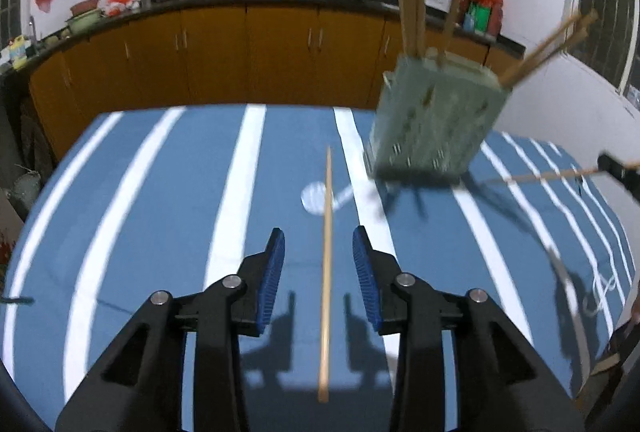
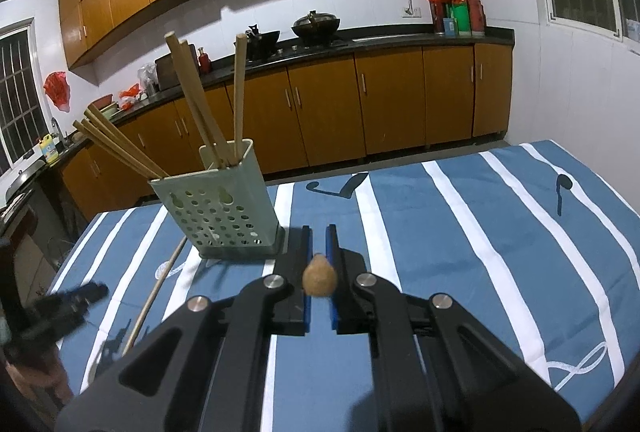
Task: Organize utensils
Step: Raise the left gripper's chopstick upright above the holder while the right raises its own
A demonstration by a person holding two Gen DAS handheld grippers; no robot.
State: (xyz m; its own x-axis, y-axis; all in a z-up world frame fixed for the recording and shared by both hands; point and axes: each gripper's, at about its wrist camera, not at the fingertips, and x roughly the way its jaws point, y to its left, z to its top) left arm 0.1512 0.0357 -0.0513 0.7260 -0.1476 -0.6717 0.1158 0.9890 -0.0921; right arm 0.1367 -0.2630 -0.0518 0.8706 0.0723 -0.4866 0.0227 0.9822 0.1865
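Chopsticks (image 2: 192,100) stand bundled in the pale green perforated holder (image 2: 218,210) on the desk (image 2: 460,240), which wears a blue cloth with white stripes. Some lean toward ten o'clock over the holder's rim and others rise nearly straight up.

One loose chopstick (image 1: 326,272) lies between the blue pads of the left tongs (image 1: 319,248), running from six o'clock up to twelve. The pads stand apart on either side of it and do not touch it. No earlier view shows whether it rests on the cloth or hangs in the air. From these tongs the holder sits at about one o'clock, blurred in this view.

The right tongs (image 2: 319,246) are narrowed onto another chopstick (image 2: 319,276), whose butt end points back toward the camera. The blue pads press it from both sides. The holder stands just beside these tongs at about eleven o'clock.

Behind the desk runs a dark kitchen counter (image 2: 400,36) over orange cabinets (image 2: 392,96), with two woks (image 2: 316,24) on it.
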